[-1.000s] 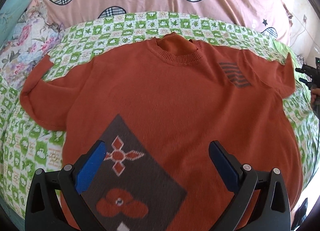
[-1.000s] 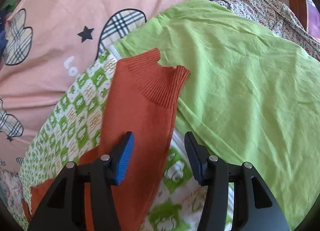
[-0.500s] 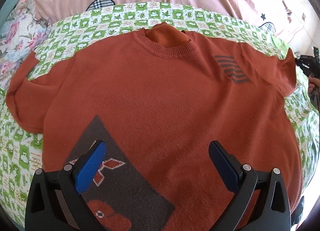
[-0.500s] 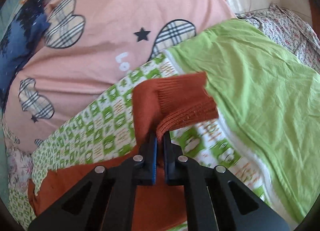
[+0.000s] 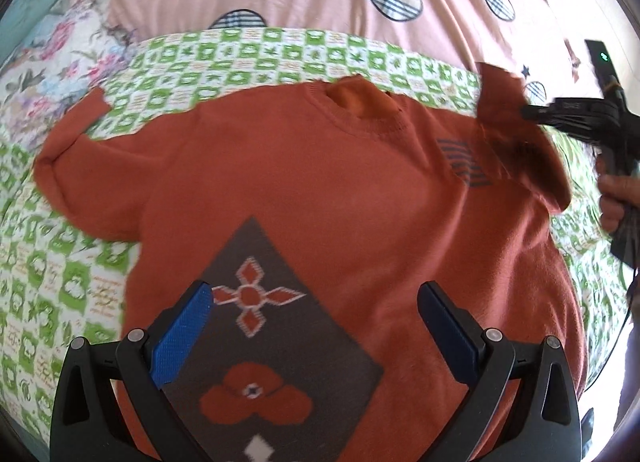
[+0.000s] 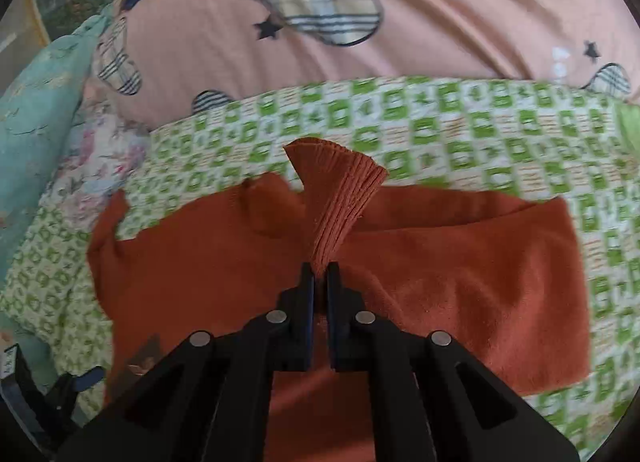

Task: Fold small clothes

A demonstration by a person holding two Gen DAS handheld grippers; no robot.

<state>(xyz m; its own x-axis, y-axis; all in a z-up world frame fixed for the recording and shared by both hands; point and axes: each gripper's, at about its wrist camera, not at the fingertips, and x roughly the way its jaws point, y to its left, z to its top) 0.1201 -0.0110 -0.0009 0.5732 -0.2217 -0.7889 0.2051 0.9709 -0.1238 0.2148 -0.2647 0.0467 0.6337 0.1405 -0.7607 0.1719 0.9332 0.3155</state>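
The orange sweater [image 5: 320, 182] lies face up on the green checked bed cover [image 5: 72, 274], filling the middle of the left wrist frame. The right tool [image 6: 319, 268] is clamped on the ribbed sleeve cuff [image 6: 340, 190], lifted at upper right. The left tool [image 5: 316, 326] stands apart over the hem, gripping nothing. With the body unpinned, pulling the sleeve across may drag and skew the whole garment.

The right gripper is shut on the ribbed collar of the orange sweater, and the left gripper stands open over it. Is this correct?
Not quite. The right gripper is shut on the ribbed sleeve cuff, not the collar; the right wrist view shows this. The left gripper does stand open over the orange sweater.
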